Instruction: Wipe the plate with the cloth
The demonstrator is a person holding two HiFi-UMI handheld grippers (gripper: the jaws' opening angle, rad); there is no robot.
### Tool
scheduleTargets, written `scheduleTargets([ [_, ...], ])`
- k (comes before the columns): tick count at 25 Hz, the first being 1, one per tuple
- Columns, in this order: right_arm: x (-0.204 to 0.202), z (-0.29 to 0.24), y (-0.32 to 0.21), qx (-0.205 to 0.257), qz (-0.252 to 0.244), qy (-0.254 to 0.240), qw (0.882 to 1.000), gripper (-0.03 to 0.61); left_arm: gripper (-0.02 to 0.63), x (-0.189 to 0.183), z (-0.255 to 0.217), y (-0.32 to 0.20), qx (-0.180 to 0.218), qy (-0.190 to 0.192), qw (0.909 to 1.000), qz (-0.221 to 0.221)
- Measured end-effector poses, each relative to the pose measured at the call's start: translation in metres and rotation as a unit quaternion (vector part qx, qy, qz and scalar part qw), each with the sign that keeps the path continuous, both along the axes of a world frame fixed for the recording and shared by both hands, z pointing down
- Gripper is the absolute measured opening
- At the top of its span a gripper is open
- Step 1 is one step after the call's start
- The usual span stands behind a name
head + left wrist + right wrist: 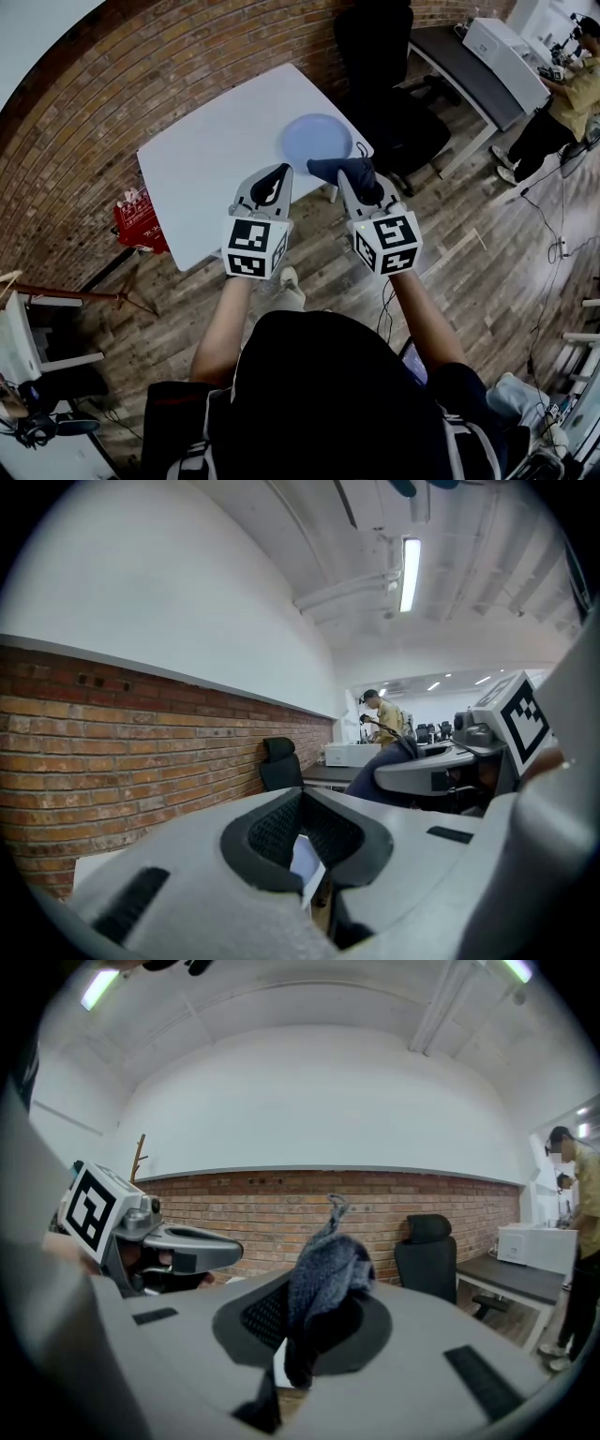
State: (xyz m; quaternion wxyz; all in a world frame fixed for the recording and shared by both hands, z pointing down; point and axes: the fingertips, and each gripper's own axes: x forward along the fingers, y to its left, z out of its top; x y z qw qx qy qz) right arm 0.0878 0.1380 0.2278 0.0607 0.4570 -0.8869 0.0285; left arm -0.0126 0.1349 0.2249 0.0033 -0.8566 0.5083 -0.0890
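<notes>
A pale blue plate (317, 141) lies near the right corner of the white table (216, 159). My right gripper (360, 178) hovers just short of the table's near edge, shut on a dark blue-grey cloth (343, 169) that bunches up out of its jaws (326, 1274). My left gripper (278, 176) is level with it on the left, over the table's edge. Its jaws are together with nothing held (302, 797). Both grippers point upward and away from the plate, toward the brick wall. Neither touches the plate.
A black office chair (386, 89) stands just right of the table. A red bag (141, 218) sits on the floor at the table's left corner. Further right are a grey desk with a white printer (497, 45) and a person (562, 103). The brick wall (141, 84) runs behind.
</notes>
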Motion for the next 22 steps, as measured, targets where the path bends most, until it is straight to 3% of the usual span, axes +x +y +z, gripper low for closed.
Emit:
scheduleTargets([
  [9,-0.014,0.006,-0.047,-0.007,0.009,-0.003,1.000,0.041,0.020,-0.022,-0.006,-0.045,0.021,0.016,0.9996,-0.008],
  [22,-0.050,0.010,-0.119,-0.028,0.029,-0.001,0.999,0.041,0.020,-0.053,0.006,-0.116,-0.011,0.013,0.9997,0.017],
])
